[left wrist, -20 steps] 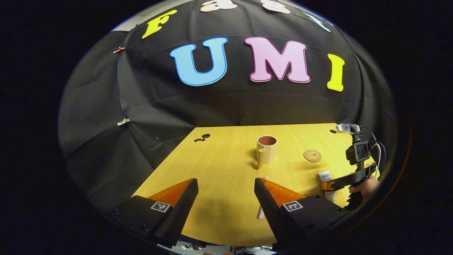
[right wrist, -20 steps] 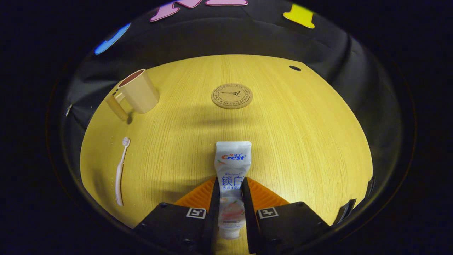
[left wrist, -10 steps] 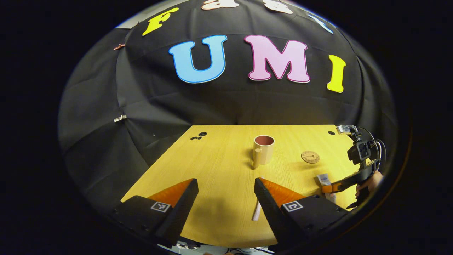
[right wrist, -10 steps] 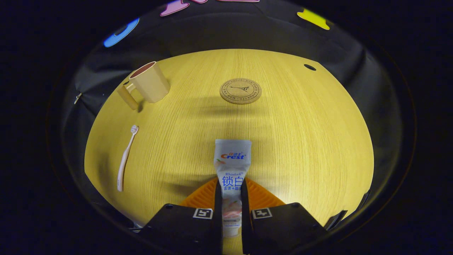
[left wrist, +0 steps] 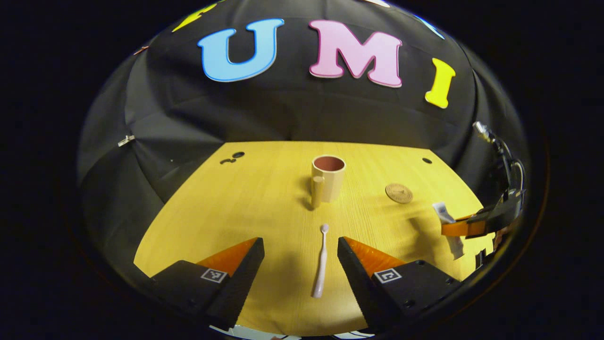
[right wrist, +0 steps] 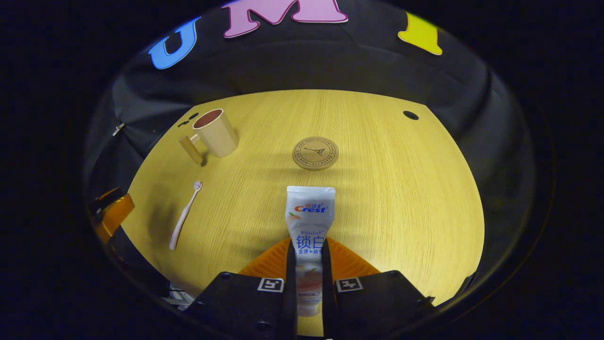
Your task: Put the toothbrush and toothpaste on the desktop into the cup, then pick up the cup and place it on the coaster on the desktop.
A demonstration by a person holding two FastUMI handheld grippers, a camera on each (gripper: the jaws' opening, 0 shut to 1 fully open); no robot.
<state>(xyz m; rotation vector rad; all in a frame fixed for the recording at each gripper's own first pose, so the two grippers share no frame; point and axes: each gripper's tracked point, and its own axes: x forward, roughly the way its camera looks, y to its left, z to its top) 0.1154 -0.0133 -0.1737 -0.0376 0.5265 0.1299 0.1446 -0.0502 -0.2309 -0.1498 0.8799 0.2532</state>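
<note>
- Lifted higher than a second ago, the right gripper point(right wrist: 307, 264) stays clamped on the toothpaste point(right wrist: 310, 222), clear of the desk point(right wrist: 401, 189).
- Left gripper point(left wrist: 300, 257) spread wide over the toothbrush point(left wrist: 321, 260).
- Cup point(left wrist: 326, 177) upright; its inside is hard to make out.
- Coaster point(right wrist: 315, 153) bare.

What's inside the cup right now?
The cup looks empty near its reddish rim; its bottom is hidden. The toothbrush lies on the desk, and the right gripper holds the toothpaste.

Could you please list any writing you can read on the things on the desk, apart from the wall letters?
On the toothpaste: a printed label, left unquoted here.
On the coaster: a ring of lettering around a tower drawing, too small to read.
On the cup and the toothbrush: no writing visible.
</note>
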